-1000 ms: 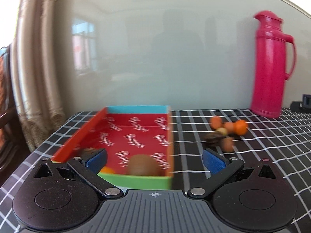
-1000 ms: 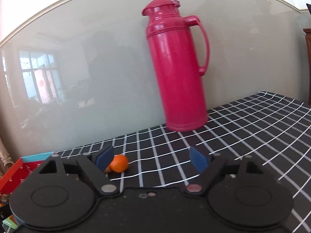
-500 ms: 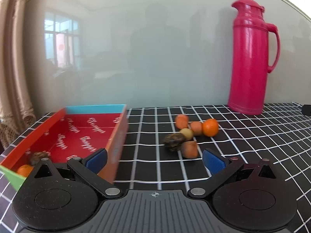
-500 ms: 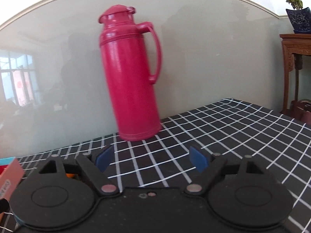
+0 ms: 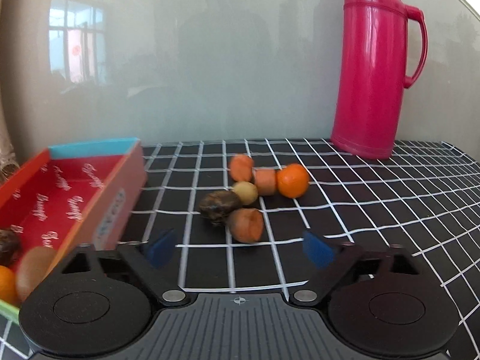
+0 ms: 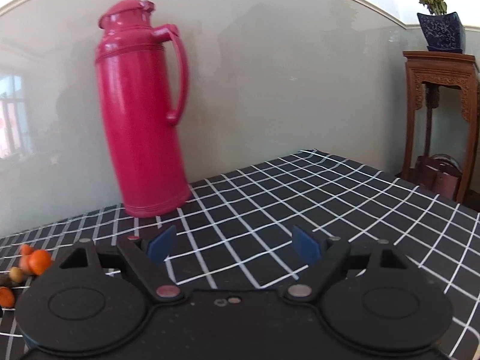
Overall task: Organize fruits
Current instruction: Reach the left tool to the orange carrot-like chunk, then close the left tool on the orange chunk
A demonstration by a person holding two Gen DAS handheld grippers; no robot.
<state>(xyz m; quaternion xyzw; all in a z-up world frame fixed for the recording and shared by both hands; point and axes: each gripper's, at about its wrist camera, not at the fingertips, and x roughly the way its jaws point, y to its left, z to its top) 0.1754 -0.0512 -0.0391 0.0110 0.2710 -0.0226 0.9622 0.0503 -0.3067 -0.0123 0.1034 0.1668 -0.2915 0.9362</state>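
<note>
Left gripper (image 5: 238, 247): its jaws are seen parted with nothing between them; they have just been closing in somewhat, and only checked cloth shows in the gap.
Nearest fruit: a cut orange-brown piece (image 5: 246, 225) lies on the desk (image 5: 375, 210) just ahead of the left jaws, almost on their centre line, its flat cut face turned toward the right.
Fruit cluster: behind that piece are found a dark wrinkled fruit (image 5: 219, 207), a small yellowish fruit (image 5: 245, 192), two more cut pieces (image 5: 253, 172) and a whole orange (image 5: 292, 180), all touching or nearly so (a tight huddle, so a neighbour is easily nudged).
Deciding relation: the nearest piece is judged to lie straight ahead of the left jaws; its long axis runs roughly across the gap, so a straight advance should bracket it. The left hand is judged the nearer by far.
Red box (image 5: 60, 192): it stands left of the cluster, well apart from it, and already holds a kiwi (image 5: 31, 268), an orange and a dark fruit at its near end.
Right gripper (image 6: 232, 246): its jaws are seen parted wide and empty, pointed at bare cloth; the cluster shows only at the far left edge of its view.
Pink flask (image 5: 373, 66): it stands upright behind and right of the cluster, against the wall.
</note>
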